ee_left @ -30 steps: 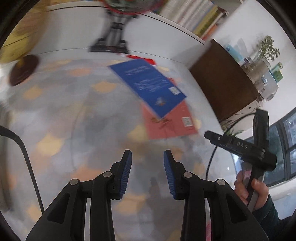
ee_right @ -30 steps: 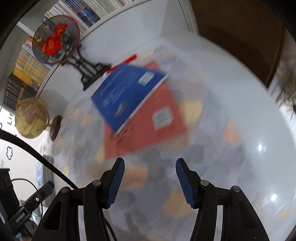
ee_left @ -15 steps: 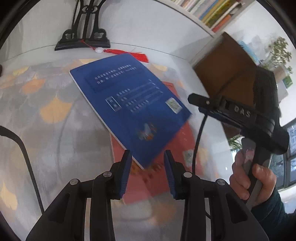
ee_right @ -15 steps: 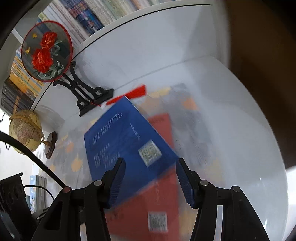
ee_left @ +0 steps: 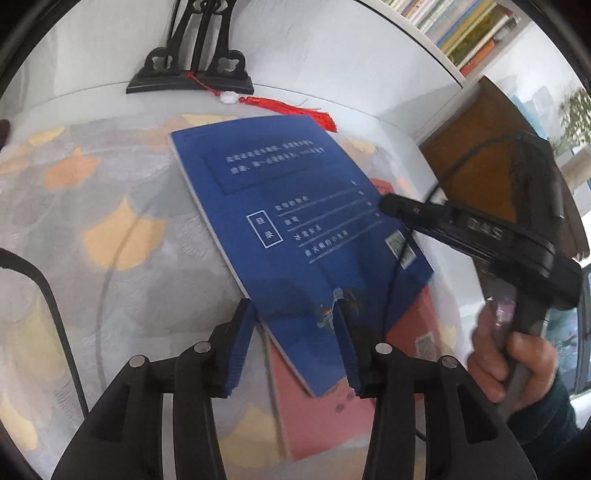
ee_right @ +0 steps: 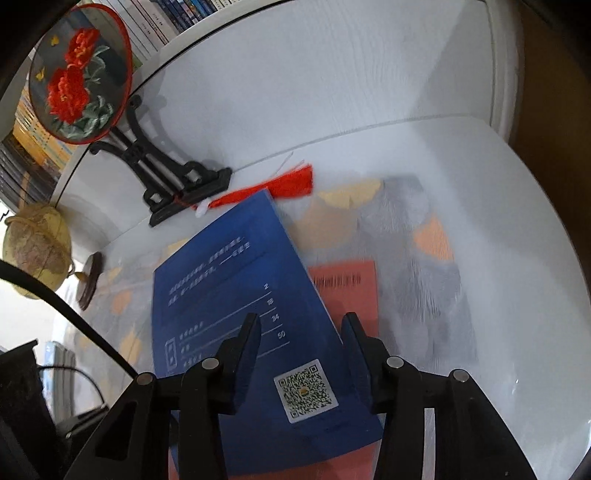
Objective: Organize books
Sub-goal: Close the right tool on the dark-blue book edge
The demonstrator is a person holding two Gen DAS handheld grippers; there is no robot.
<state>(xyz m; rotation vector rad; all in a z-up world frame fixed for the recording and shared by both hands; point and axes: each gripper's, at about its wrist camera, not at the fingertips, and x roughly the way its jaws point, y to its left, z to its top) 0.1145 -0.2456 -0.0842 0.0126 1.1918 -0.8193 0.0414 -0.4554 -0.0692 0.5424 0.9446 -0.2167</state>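
A blue book lies askew on top of a red book on the patterned tablecloth. My left gripper hovers over the blue book's near corner, which lies between its opening jaws; the pads do not press on it. In the right wrist view the blue book covers most of the red book. My right gripper straddles the blue book's right edge above its QR code. Its jaws are closing and are not pressing on the book. A hand holds the right tool at the right of the left wrist view.
A black fan stand with a red tassel stands at the back wall, carrying a round embroidered fan. A globe sits at the left. Shelved books line the wall above. A brown cabinet flanks the right.
Both grippers have moved forward and down onto the books, which now fill the views. The left jaws have widened a little; the right jaws have narrowed.
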